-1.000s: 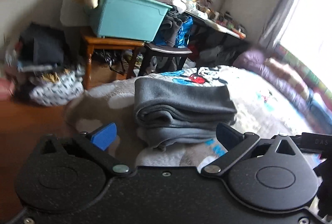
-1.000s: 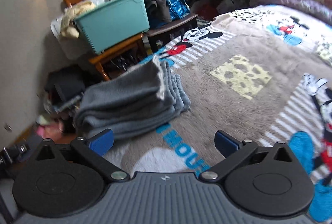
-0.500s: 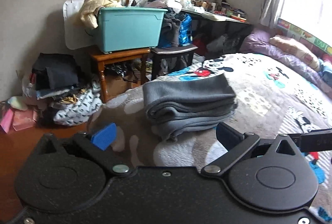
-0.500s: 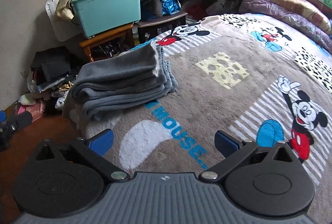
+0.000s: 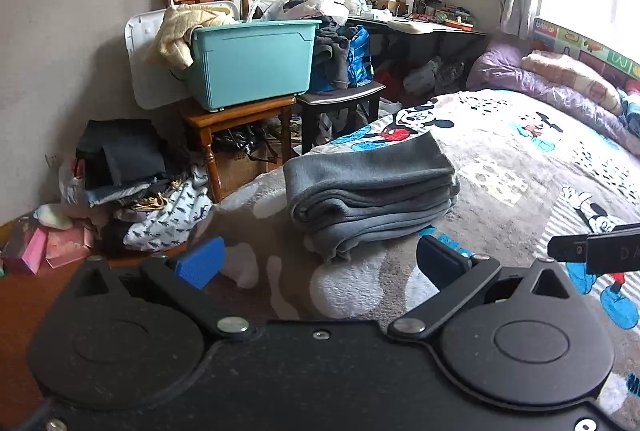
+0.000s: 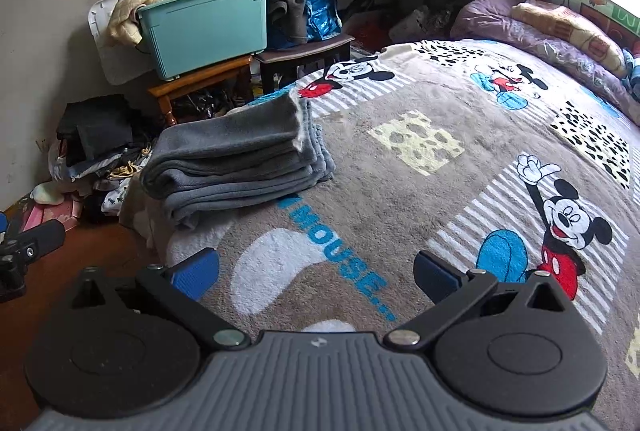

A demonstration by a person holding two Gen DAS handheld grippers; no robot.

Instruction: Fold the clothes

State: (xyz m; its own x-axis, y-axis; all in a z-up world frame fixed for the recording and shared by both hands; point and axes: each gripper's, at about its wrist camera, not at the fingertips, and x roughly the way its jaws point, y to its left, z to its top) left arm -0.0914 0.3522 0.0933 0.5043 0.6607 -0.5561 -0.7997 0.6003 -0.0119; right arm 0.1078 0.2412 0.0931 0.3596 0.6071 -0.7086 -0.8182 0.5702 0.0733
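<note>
moved: both grippers backed away from the folded grey garment [image 5: 370,191]
left gripper [image 5: 320,263]: wide open, empty; garment at 12 o'clock, apart
right gripper [image 6: 316,273]: wide open, empty; garment [image 6: 236,163] at 11 o'clock, on Mickey Mouse blanket [image 6: 440,199] edge

"mouse..." on the bed blanket [image 6: 400,135]

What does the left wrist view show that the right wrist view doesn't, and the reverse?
Only the left wrist view shows the right gripper's body edging in at its right side, plus the folded grey garment's rounded fold side. Only the right wrist view shows the cheese patch and the pointing Mickey on the blanket. Both show the garment, the teal bin, the wooden chair and open, empty grippers.
</note>
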